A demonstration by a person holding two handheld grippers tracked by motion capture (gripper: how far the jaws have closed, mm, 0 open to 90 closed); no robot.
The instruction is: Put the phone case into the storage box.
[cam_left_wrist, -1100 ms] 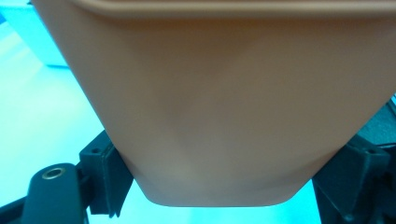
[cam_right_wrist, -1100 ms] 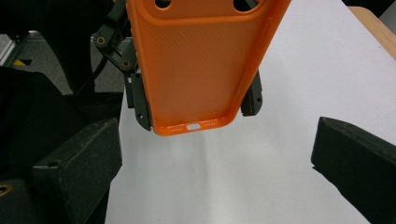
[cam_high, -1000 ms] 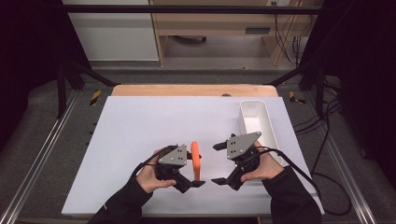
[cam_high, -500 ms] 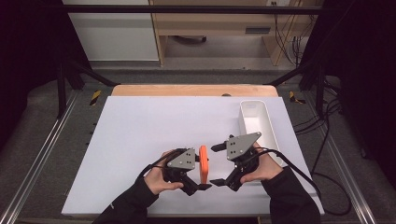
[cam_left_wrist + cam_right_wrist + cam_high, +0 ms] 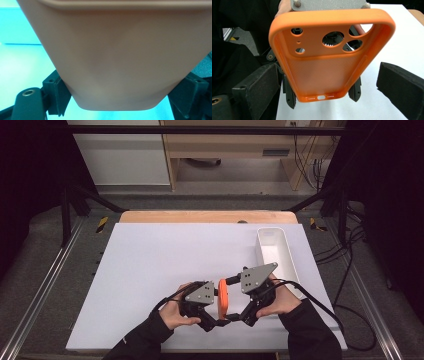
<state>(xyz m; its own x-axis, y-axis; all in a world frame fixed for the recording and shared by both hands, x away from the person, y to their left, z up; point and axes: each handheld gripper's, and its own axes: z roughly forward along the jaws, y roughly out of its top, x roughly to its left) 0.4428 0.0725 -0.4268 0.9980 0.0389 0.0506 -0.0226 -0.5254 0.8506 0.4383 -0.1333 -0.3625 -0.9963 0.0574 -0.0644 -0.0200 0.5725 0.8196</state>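
An orange phone case (image 5: 223, 299) stands on edge above the white table top (image 5: 150, 265), near the front edge, between my two grippers. My left gripper (image 5: 213, 318) is shut on it; in the left gripper view the case's plain back (image 5: 125, 57) fills the space between the jaws, and the pads (image 5: 58, 92) press its sides. My right gripper (image 5: 245, 313) faces it from the right. In the right gripper view the hollow inside of the case (image 5: 324, 72), with its camera cut-outs, sits between the jaws. Those jaws have just been closing, and the right pad (image 5: 402, 87) stands clear of the case.
A long white tray (image 5: 276, 251) lies at the right side of the table, just beyond my right hand. A wooden strip (image 5: 205, 216) runs along the table's far edge. Black cables trail from both grippers toward the front.
My left gripper has carried the case to the right, up to the right gripper. The right hand has kept its place, and its jaws have narrowed around the case.
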